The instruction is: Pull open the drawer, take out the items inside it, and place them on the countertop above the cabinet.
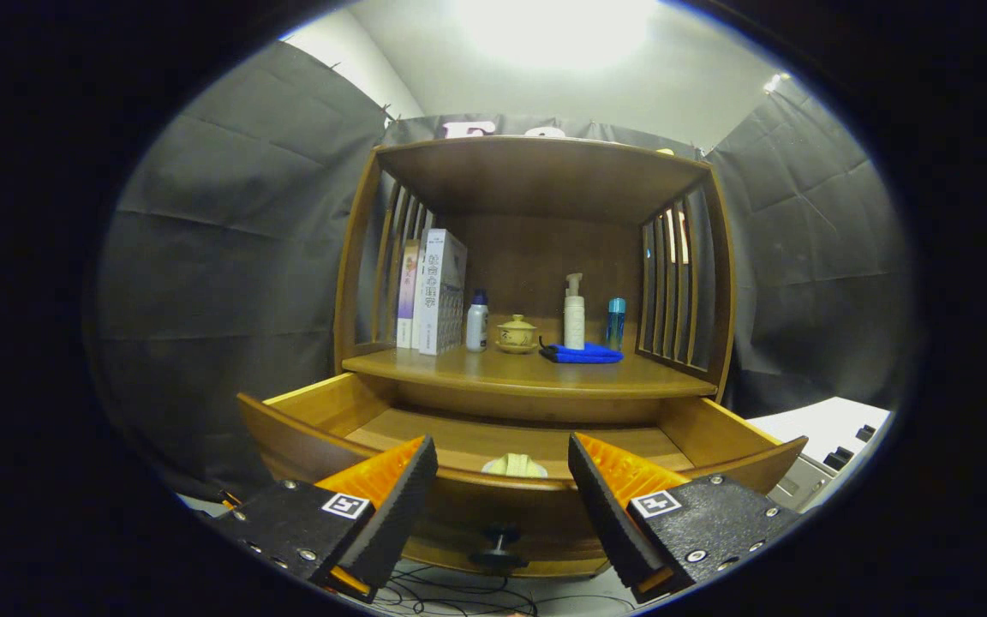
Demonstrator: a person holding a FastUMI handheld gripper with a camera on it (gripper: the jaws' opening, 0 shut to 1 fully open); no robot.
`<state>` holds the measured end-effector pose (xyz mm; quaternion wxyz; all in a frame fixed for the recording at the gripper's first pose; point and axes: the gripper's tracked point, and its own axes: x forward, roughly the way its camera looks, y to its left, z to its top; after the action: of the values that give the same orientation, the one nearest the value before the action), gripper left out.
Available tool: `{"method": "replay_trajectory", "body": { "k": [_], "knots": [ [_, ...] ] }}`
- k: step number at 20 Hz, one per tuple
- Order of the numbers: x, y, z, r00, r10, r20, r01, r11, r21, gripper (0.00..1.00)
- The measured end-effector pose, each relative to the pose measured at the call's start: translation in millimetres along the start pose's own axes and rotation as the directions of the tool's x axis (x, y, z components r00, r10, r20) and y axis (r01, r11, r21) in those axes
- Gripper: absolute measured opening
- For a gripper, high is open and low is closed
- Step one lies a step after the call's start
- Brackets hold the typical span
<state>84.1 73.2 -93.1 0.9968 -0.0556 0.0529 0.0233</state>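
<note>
i see the drawer [493,446] pulled open under the shelf [528,373] with books [433,291], bottles [574,313] and a blue cloth [583,353]. my gripper [502,480] is released, empty. a pale item [515,465] inside the drawer is half hidden behind its front.

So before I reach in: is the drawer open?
Open: the drawer is pulled out, a pale item inside; the gripper is open.

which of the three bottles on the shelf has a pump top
The tall white pump bottle behind the blue cloth; the small white bottle and blue bottle have plain caps.
</note>
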Motion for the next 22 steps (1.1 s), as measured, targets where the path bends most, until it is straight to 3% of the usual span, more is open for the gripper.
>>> {"method": "replay_trajectory", "body": {
  "k": [10, 13, 16, 22],
  "knots": [
    [69, -12, -1, 0.977, 0.024, -0.210, -0.013, 0.999, 0.053, 0.95],
    [87, -15, -27, 0.938, 0.061, -0.341, -0.028, 0.994, 0.101, 0.95],
    [97, -21, -56, 0.877, 0.067, -0.476, -0.006, 0.992, 0.128, 0.95],
    [112, -22, -82, 0.789, 0.114, -0.603, -0.012, 0.985, 0.170, 0.95]
  ]
}}
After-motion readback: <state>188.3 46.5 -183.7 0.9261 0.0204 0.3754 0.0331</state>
